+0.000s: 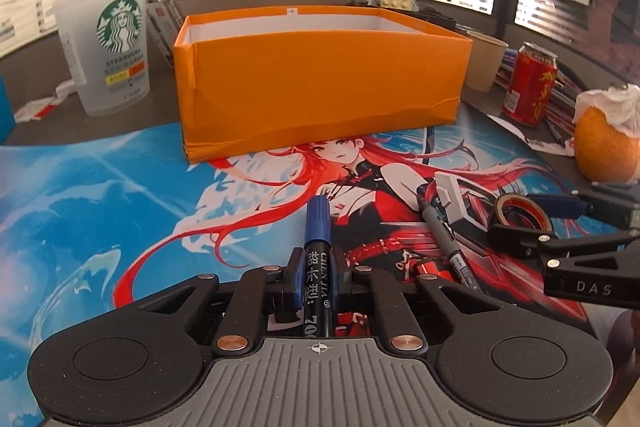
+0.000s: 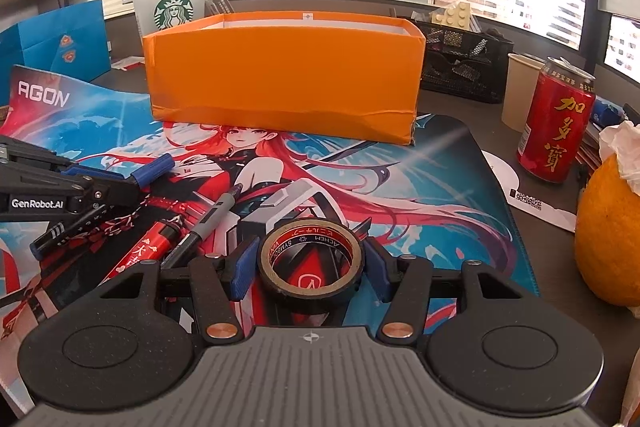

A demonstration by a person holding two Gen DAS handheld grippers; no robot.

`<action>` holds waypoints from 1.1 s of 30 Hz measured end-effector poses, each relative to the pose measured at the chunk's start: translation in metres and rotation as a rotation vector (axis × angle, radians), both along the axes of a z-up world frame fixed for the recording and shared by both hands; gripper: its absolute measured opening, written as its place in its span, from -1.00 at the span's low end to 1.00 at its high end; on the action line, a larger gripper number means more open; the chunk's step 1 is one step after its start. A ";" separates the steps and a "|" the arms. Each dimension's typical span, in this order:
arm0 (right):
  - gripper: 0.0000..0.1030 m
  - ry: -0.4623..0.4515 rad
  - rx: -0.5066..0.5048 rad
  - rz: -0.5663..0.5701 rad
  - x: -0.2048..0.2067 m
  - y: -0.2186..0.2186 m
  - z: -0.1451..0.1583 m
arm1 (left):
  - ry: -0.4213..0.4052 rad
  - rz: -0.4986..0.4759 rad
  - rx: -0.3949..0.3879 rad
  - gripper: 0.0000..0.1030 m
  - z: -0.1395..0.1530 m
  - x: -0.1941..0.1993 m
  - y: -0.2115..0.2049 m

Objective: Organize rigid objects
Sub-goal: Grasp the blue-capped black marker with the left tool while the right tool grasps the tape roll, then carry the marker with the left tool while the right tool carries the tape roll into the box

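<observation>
Desk: a dark desk (image 2: 472, 115) carries a big blue picture mat (image 1: 100, 187) with a red-haired cartoon girl; striped window blinds fill the top of both views.
Box: one open orange cardboard box (image 1: 320, 87) sits at the far edge of the mat, middle of the frame.
Count: one blue-capped black marker pen (image 1: 318, 251), one grey pen (image 2: 212, 215), one red tube (image 2: 152, 251), one black tape roll (image 2: 310, 261), one red drink can (image 2: 554, 131), one clear plastic coffee cup (image 1: 108, 47), one orange fruit (image 2: 608, 231).
Marker: lower middle of the left view, long side pointing straight away at the box, cap end first.
Left tool (image 1: 318, 281): closed tight on the marker.
Right tool (image 2: 310, 267): its blue pads sit on both sides of the tape roll lying flat on the mat; I cannot tell if they squeeze it.
</observation>
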State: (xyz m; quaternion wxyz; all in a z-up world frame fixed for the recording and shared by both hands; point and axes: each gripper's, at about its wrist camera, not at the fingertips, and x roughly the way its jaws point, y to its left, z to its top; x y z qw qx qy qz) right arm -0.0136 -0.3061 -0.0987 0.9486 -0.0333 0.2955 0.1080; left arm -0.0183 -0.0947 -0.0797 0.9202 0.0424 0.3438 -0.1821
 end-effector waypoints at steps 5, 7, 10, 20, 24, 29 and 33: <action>0.01 -0.002 0.005 -0.012 0.000 0.001 0.000 | 0.027 0.009 -0.022 -0.80 0.002 0.003 0.003; 0.01 0.000 0.008 -0.015 0.000 0.000 0.001 | 0.027 0.024 -0.025 -0.80 0.004 0.005 0.006; 0.01 -0.007 0.020 -0.015 0.001 -0.002 0.004 | 0.002 0.045 -0.018 -0.80 0.012 0.006 0.010; 0.01 -0.051 0.028 -0.005 0.005 -0.002 0.017 | -0.014 0.070 0.000 -0.80 0.021 0.015 0.014; 0.01 -0.057 0.024 0.000 0.007 0.000 0.019 | -0.014 0.081 0.010 -0.80 0.021 0.017 0.014; 0.01 -0.078 0.021 0.008 0.007 0.003 0.026 | -0.027 0.091 0.016 -0.80 0.025 0.019 0.015; 0.01 -0.096 0.022 0.015 0.008 0.004 0.033 | -0.044 0.090 0.015 -0.80 0.030 0.019 0.016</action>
